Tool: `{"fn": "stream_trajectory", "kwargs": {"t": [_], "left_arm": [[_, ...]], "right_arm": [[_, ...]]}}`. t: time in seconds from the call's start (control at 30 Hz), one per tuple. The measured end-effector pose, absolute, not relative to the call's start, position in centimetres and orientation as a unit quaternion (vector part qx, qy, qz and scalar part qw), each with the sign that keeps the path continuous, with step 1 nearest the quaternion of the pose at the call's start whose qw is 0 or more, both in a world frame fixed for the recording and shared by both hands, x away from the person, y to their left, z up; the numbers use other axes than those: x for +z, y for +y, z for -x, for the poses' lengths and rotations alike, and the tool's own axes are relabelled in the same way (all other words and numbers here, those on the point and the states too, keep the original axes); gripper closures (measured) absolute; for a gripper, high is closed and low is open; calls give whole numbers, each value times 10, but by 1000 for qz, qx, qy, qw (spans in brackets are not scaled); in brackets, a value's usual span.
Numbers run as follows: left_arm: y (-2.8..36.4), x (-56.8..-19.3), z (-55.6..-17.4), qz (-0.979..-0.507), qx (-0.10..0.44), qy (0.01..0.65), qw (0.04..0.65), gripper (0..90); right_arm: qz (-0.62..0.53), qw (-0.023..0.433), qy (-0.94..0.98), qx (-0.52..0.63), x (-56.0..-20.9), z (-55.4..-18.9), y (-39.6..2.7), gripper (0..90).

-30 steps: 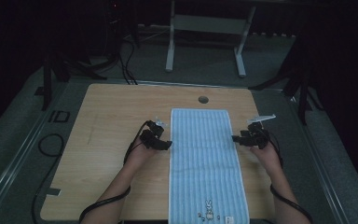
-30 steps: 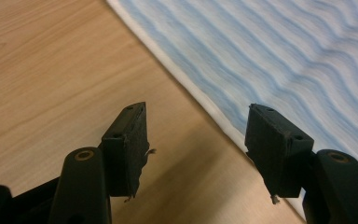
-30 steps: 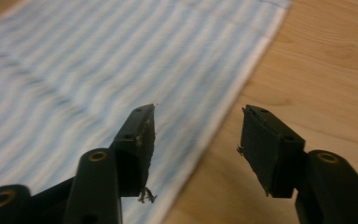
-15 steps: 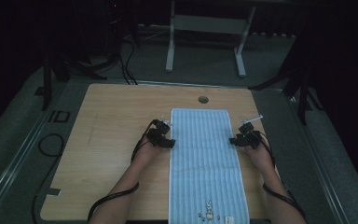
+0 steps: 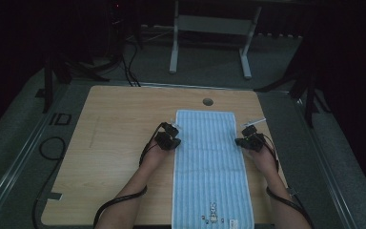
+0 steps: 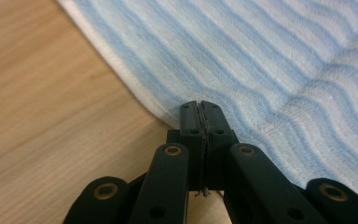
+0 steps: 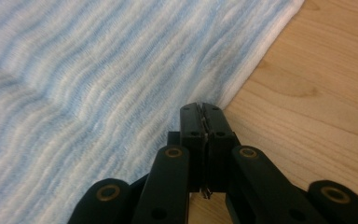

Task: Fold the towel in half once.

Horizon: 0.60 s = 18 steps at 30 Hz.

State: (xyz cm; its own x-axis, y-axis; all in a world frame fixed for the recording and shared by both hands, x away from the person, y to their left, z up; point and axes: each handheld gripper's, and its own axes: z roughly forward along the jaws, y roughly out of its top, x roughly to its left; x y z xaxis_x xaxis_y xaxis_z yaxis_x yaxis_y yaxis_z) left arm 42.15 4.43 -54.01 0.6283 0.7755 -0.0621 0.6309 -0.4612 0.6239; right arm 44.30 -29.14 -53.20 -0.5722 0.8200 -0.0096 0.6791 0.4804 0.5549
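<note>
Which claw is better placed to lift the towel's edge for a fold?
Neither clearly; if forced, left. The left claw sits shut at the striped towel left long edge, the right claw shut at its right edge, both about halfway along. A two-handed lift looks likeliest.

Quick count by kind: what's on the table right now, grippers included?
Towels: 1, towel
Grippers: 2, left gripper, right gripper
Total: 3
</note>
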Motion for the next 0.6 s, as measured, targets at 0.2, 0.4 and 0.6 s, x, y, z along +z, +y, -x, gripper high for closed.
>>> {"fn": "stream_trajectory", "kwargs": {"t": [0.2,0.4,0.6], "left_arm": [[54,-522,-420,-830,109,419,350,892],[65,-502,-409,-825,124,411,367,891],[73,-491,-377,-823,136,395,386,891]], "right_arm": [[-440,144,841,280,-512,-442,-296,885],[-430,151,834,311,-485,-431,-298,885],[-416,134,830,346,-472,-405,-307,885]]}}
